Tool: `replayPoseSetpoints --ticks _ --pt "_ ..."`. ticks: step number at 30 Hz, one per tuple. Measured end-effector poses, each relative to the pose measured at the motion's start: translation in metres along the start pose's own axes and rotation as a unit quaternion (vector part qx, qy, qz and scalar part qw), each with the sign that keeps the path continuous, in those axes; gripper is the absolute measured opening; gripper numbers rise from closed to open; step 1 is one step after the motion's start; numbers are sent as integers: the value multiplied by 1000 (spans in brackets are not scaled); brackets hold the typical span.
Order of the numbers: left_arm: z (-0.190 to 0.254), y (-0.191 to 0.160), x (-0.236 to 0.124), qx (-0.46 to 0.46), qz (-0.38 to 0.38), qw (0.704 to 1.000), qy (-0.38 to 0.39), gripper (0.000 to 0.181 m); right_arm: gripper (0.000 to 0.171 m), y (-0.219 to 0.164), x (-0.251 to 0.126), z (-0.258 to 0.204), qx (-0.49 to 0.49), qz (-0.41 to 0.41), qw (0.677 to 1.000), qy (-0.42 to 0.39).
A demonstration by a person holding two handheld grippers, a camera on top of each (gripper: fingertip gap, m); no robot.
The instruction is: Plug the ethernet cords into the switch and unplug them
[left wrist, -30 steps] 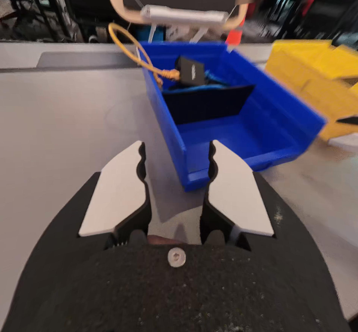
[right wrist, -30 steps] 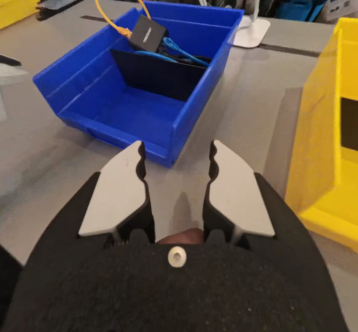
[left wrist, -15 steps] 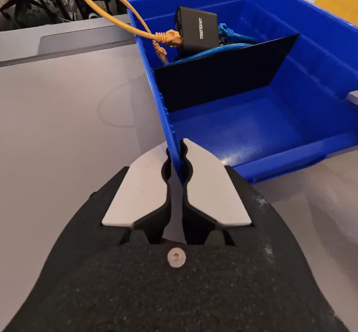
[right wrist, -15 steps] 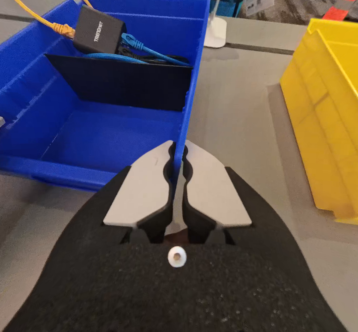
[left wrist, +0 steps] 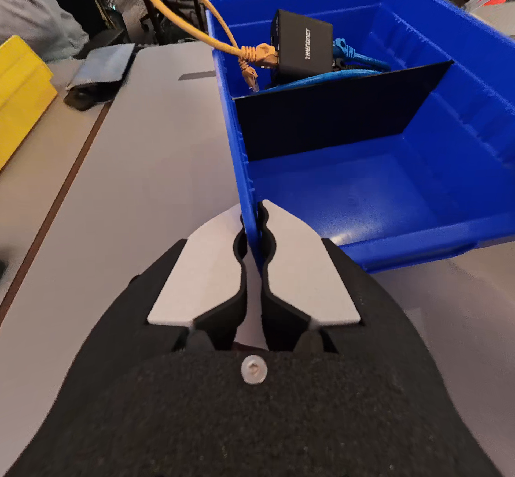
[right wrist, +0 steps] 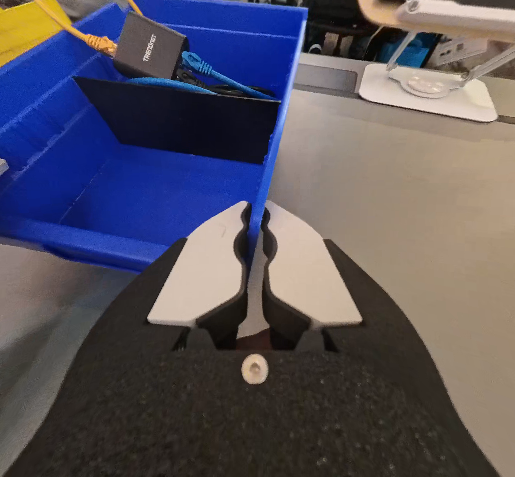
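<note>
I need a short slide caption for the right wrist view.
Right gripper clamps the blue bin wall; switch lies behind divider.

the blue bin (left wrist: 446,118) looked like glossy plastic, its divider (left wrist: 328,118) matt black; the desk (left wrist: 156,157) was smooth, matt grey.

A black divider (left wrist: 328,118) fences the switch (left wrist: 303,46) from the open near compartment.

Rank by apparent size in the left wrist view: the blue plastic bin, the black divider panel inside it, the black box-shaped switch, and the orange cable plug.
1. Blue plastic bin
2. Black divider panel
3. Black box-shaped switch, though it sits farther back, which shrinks it
4. Orange cable plug
</note>
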State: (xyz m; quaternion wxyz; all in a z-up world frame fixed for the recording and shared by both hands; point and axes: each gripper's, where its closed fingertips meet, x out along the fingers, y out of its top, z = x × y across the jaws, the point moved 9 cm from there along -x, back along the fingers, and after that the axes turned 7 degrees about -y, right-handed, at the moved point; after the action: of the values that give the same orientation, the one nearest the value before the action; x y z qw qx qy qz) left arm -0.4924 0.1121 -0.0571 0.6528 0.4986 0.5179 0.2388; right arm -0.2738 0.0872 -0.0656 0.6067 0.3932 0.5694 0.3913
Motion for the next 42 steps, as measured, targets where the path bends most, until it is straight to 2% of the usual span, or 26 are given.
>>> replayPoseSetpoints --ticks 5,11,15,17,20,24,27,34,38,42 --pt "-21 -27 16 -21 -31 999 -19 4 6 -22 16 -20 -5 -31 1000 -4" --pt "-24 -29 16 -29 -24 999 -23 4 7 -23 13 -20 -10 -32 999 5" --pt "-26 -28 14 -51 -24 998 -36 5 14 -22 9 -15 -30 -40 996 69" --pt "-28 -26 6 -71 -12 996 -53 7 18 -20 -1 -1 -4 -44 991 125" --pt "-31 -14 -19 -95 34 994 -52 23 21 -21 -23 29 14 -54 977 205" --pt "-22 2 -51 -86 80 993 -27 30 27 -37 -49 93 -22 -54 974 220" --pt "11 7 -61 -79 98 991 -51 32 29 -57 -63 156 -34 -50 983 172" --pt "163 -25 -49 -122 68 957 -256 32 35 -96 -101 287 51 -50 996 58" --pt "216 -38 -37 -121 25 939 -320 33 41 -98 -114 320 90 -25 994 52" --pt "221 -37 -27 -86 12 943 -321 33 42 -99 -111 321 83 -20 995 44"
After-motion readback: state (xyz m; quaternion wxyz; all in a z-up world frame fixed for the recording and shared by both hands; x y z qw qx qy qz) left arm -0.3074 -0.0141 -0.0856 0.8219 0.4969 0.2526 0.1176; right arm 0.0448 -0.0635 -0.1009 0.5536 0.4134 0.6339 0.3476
